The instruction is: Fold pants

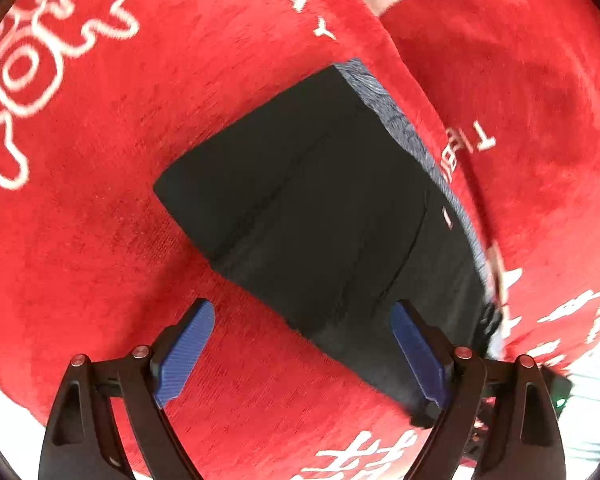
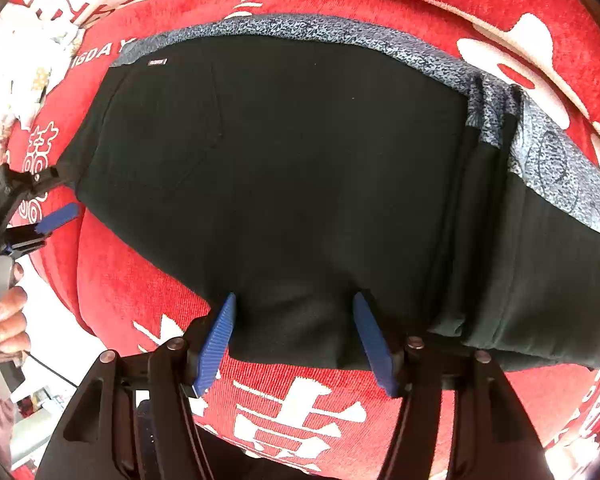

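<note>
The black pants (image 2: 300,184) are laid folded on a red cloth (image 2: 140,288) printed with white characters and letters. A grey speckled lining (image 2: 380,36) is exposed along the far edge of the pants, and a small label (image 2: 157,62) is seen near their far left corner. At the right side, folded layers are stacked in ridges.

The right gripper (image 2: 294,340) is held wide open at the near edge of the pants, with a bulge of black fabric lying between its blue pads (image 2: 216,344); nothing is clamped.

The left gripper (image 1: 300,352) is likewise spread wide, with one pad above bare red cloth and the other over the near corner of the pants. In the right wrist view it is seen at the left end of the pants.

Open red cloth is left around the near and left edges.
</note>
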Tool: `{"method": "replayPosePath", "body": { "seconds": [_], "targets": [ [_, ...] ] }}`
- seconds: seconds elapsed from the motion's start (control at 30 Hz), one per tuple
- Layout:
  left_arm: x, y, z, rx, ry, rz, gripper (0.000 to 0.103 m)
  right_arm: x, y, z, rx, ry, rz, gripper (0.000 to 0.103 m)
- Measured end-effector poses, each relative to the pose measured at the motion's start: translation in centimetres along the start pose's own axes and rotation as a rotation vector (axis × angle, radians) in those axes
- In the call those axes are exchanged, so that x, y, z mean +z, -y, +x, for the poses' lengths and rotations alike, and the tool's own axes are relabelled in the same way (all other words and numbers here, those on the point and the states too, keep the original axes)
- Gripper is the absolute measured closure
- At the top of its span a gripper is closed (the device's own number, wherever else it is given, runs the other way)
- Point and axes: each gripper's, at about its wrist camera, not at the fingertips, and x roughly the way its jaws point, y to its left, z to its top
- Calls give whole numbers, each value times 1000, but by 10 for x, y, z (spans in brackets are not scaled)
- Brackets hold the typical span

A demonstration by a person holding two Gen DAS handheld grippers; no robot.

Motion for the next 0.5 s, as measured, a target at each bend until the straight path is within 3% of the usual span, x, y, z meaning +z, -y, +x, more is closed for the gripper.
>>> {"method": "replayPosePath", "body": {
  "seconds": [0.23,0.5],
  "targets": [
    [10,1,8,-176,30,-10,12,1,-1,3,6,-5,-6,37],
    [13,4,16,-199,83,-27,3,-3,-3,4,8,4,-6,36]
  ]
}}
